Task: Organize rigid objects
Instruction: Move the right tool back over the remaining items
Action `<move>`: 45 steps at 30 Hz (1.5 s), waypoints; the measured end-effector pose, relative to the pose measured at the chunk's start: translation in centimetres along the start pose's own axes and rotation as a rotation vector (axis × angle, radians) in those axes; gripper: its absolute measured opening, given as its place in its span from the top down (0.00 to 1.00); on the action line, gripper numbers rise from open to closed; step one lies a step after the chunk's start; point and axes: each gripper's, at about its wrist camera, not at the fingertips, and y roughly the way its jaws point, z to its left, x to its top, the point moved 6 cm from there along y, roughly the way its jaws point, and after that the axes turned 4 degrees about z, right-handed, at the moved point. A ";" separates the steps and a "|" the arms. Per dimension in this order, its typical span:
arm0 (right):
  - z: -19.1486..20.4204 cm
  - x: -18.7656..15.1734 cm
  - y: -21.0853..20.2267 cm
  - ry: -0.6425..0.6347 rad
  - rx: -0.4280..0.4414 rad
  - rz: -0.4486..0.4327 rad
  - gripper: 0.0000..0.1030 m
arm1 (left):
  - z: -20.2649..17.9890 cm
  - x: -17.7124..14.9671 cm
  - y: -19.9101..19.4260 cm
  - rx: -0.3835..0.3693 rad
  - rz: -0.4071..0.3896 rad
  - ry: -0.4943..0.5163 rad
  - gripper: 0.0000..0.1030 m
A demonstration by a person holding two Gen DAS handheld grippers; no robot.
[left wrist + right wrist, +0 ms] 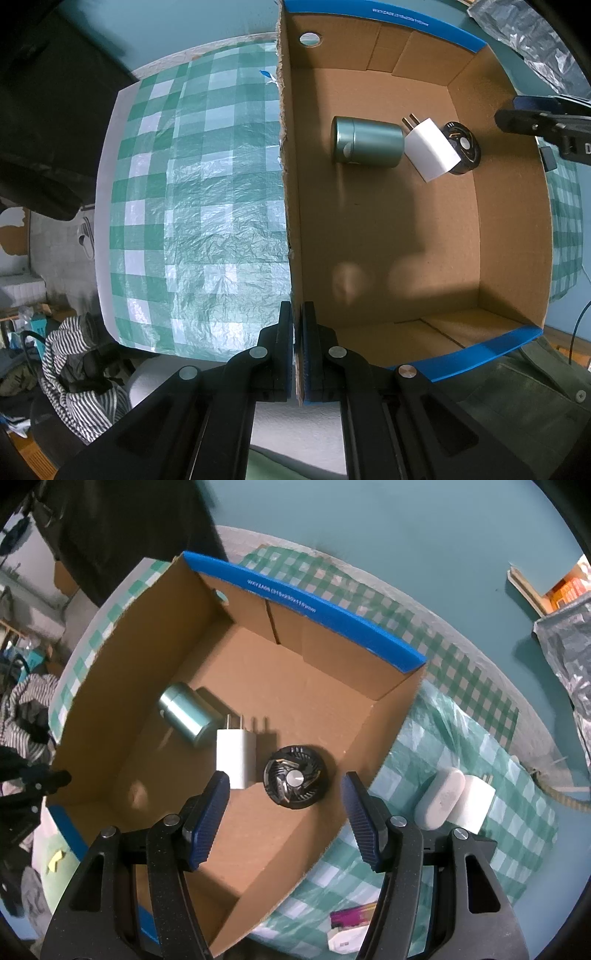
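**Three hard objects inside the cardboard box**

A smooth teal metal canister (186,714) lies on its side in the corrugated cardboard box (391,709); a glossy white charger (235,758) touches it, beside a round black finned fan (293,781). The left gripper (297,350) points down, pinching the box wall. The right gripper (284,814) hangs spread and empty, the fan at twelve o'clock.

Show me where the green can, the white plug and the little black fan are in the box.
green can (367,139), left wrist view, its side.
white plug (236,758), right wrist view, its flat body.
black fan (293,777), right wrist view, its hub.
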 end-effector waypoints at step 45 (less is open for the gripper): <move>-10.1 -18.5 3.4 0.307 0.003 0.224 0.28 | 0.1 0.0 -0.2 0.008 0.009 0.012 0.96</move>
